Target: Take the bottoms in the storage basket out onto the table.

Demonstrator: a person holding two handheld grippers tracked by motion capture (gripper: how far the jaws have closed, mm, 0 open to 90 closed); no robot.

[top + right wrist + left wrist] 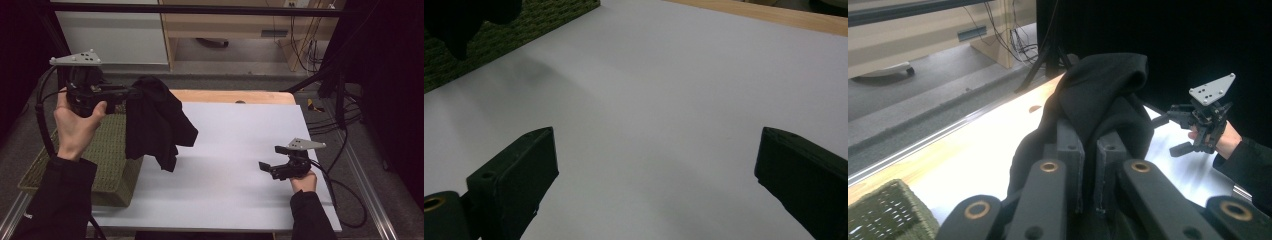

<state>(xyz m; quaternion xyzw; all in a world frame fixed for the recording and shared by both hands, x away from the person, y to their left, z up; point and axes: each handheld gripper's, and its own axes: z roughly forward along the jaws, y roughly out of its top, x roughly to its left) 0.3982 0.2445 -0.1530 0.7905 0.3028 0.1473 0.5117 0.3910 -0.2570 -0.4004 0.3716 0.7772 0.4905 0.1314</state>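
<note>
While clamped: black cloth [1108,95] between jaws

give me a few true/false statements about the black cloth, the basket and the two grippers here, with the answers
1. The left gripper is clamped on the black cloth. True.
2. The black cloth lies flat on the white table top. False: it hangs in the air from the left gripper, its lower end above the table beside the basket.
3. The right gripper holds a corner of the cloth. False: its jaws stand wide open with nothing between them.
4. A green woven basket sits at the left edge of the table. True.
5. The right gripper is low over the white table top, apart from the cloth. True.
</note>
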